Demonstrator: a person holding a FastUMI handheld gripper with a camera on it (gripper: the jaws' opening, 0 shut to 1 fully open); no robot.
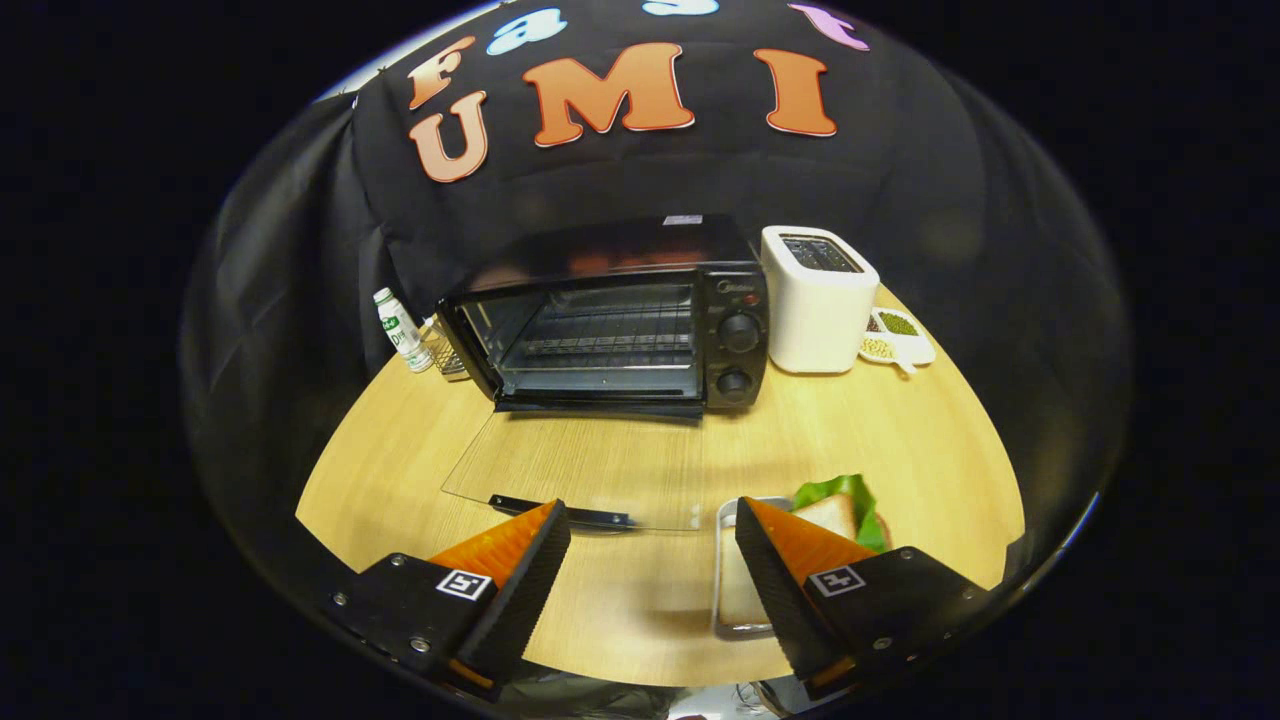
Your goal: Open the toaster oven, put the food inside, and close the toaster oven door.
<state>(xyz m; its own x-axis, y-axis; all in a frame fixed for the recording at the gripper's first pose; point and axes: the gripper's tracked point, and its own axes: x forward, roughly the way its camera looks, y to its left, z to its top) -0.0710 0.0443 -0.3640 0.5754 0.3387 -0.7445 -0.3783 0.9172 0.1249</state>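
Sandwich (835, 515) on its metal tray (727, 600) lies just beside and partly behind the right finger of the gripper (652, 545), whose fingers stand wide apart, holding nothing. Tray's long axis runs along the fingers. Beyond them the toaster oven (610, 315) stands on the bench (900, 440), glass door (580, 470) dropped flat.

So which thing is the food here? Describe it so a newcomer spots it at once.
Start at the black toaster oven, door folded flat onto the wooden table. Nearer, by the open gripper's right finger, lies a metal tray. On it, the sandwich: white bread, green lettuce.
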